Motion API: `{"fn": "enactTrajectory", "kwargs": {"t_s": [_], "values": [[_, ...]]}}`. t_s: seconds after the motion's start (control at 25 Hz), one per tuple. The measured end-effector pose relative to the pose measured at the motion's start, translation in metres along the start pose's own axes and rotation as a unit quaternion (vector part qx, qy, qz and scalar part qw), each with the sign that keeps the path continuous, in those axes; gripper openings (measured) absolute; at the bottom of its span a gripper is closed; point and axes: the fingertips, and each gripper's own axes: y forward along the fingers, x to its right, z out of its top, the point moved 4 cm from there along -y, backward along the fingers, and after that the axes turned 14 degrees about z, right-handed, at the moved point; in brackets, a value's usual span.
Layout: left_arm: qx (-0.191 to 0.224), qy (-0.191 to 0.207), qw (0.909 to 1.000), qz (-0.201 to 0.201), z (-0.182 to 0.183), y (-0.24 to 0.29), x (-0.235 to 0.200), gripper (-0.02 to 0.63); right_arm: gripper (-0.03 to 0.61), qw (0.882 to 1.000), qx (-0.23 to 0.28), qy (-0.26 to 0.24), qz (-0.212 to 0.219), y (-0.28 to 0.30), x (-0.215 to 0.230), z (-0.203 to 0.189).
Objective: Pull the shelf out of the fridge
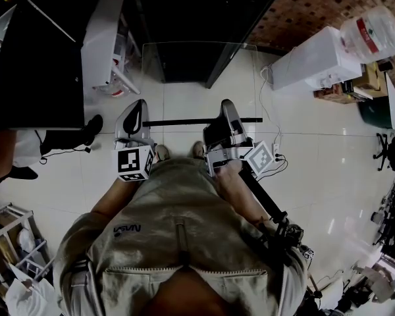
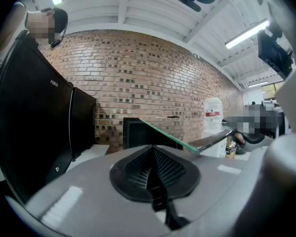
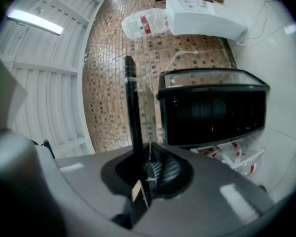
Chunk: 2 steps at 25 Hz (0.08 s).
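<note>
The glass shelf [image 1: 201, 78] with its black front trim [image 1: 184, 122] hangs level above the floor, outside the black fridge [image 1: 184, 31]. My right gripper [image 1: 225, 114] is shut on the trim near its right part; in the right gripper view the black trim [image 3: 132, 112] runs between the jaws of that gripper [image 3: 147, 162]. My left gripper [image 1: 139, 114] sits at the trim's left end. In the left gripper view this gripper [image 2: 152, 157] has its pads pressed together with nothing between them, and the shelf's green glass edge [image 2: 167, 135] ends at a corner just beyond them.
The fridge door [image 1: 39, 58] stands open at the left, its white inner racks [image 1: 108, 45] holding items. A water dispenser [image 1: 316, 61] with a bottle [image 1: 372, 31] stands at the right. A person's foot [image 1: 92, 129] and a wire rack [image 1: 6, 242] are at the left.
</note>
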Motion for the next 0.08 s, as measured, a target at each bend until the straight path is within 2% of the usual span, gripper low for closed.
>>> {"fn": "enactTrajectory", "kwargs": {"t_s": [0.08], "values": [[0.000, 0.000, 1.0000, 0.000, -0.0006, 0.0009, -0.0008, 0.006, 0.017, 1.000, 0.001, 0.001, 0.000, 0.0004, 0.0010, -0.0002]]}}
